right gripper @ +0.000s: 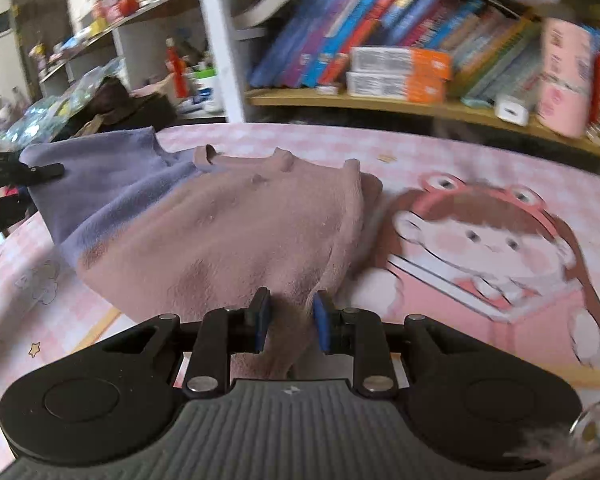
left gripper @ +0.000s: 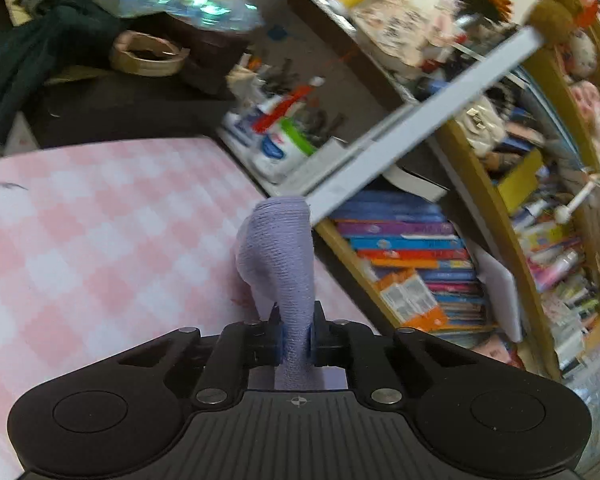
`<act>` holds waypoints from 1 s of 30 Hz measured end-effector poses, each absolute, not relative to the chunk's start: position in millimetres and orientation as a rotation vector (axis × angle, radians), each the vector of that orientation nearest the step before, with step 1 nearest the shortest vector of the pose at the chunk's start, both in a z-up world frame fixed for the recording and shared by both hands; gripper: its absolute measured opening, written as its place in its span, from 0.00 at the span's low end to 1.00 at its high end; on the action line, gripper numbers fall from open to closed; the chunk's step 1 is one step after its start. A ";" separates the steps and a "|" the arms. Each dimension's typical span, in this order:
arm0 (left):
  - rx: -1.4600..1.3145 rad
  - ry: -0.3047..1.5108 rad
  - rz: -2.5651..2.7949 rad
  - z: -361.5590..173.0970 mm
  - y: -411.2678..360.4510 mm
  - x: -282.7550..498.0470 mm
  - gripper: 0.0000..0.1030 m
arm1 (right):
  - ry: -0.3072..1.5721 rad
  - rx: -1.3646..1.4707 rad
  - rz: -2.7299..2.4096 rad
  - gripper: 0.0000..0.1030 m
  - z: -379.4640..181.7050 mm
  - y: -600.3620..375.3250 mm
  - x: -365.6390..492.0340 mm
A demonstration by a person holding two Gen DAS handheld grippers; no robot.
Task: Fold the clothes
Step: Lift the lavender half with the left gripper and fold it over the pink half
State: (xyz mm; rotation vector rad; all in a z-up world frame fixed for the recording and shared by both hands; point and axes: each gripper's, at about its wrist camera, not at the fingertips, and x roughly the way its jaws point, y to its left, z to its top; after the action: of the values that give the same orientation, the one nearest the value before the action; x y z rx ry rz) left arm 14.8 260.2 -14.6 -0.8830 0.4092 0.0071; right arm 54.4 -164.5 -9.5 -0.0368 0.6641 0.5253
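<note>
While the left gripper (left gripper: 295, 334) clamps a bunched fold of lilac cloth (left gripper: 278, 256) between its blue pads, that fold rises in a ribbed, twisted column above the pink-and-white checked tabletop (left gripper: 100, 220). Its jaws stand narrow, squeezed in on the fabric. Beyond the tabletop's edge sit a white shelf frame (left gripper: 412, 136) and a wooden bookshelf (left gripper: 496, 216) packed with colourful books, all tilted and blurred.

From the right wrist view, the garment shows as a two-tone piece: a dusty pink part (right gripper: 220, 240) spread across the middle of the tabletop (right gripper: 420, 144) and a lilac part (right gripper: 100, 176) on the far left side, where the tip of the left gripper (right gripper: 46, 169) bites its edge and lifts it. The right gripper (right gripper: 290, 316) pinches the near edge of the pink part, a gathered wad of fabric pressed between its blue pads, jaws fairly narrow. Just to the right of the garment, a cartoon print (right gripper: 492, 240) of a child in a frog hat decorates the cover. Behind runs a shelf of books (right gripper: 380, 60).
</note>
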 end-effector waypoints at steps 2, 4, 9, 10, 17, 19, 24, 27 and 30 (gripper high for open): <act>-0.915 0.443 0.049 -24.1 272.2 13.9 0.10 | 0.643 -0.095 0.554 0.23 -9.9 -152.1 58.9; -0.950 0.462 0.073 -32.3 279.7 13.4 0.10 | 0.626 -0.147 0.578 0.24 -9.8 -145.2 62.8; -0.934 0.481 0.089 -34.7 278.0 20.3 0.22 | 0.613 -0.200 0.632 0.25 -10.1 -144.2 69.2; -0.924 0.488 0.093 -34.5 276.5 24.2 0.23 | 0.611 -0.202 0.640 0.25 -10.5 -145.3 68.9; -0.953 0.505 0.127 -41.8 278.9 34.9 0.23 | 0.582 -0.248 0.676 0.25 -12.7 -147.9 64.7; -0.948 0.502 0.134 -41.7 277.9 35.5 0.23 | 0.572 -0.260 0.686 0.26 -13.4 -148.6 64.2; -0.950 0.490 0.158 -41.7 275.1 37.5 0.22 | 0.556 -0.273 0.714 0.26 -14.6 -151.4 64.1; -0.941 0.495 0.168 -40.8 273.6 38.8 0.19 | 0.549 -0.276 0.730 0.26 -15.1 -153.0 64.1; -0.924 0.500 0.174 -38.0 271.5 40.7 0.15 | 0.542 -0.266 0.743 0.27 -16.9 -156.2 63.9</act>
State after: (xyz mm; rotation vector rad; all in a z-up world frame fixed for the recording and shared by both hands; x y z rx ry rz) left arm 40.7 271.5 -38.0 -0.9242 0.4999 0.1735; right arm 63.9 -156.2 -16.9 -0.2661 0.5422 0.7427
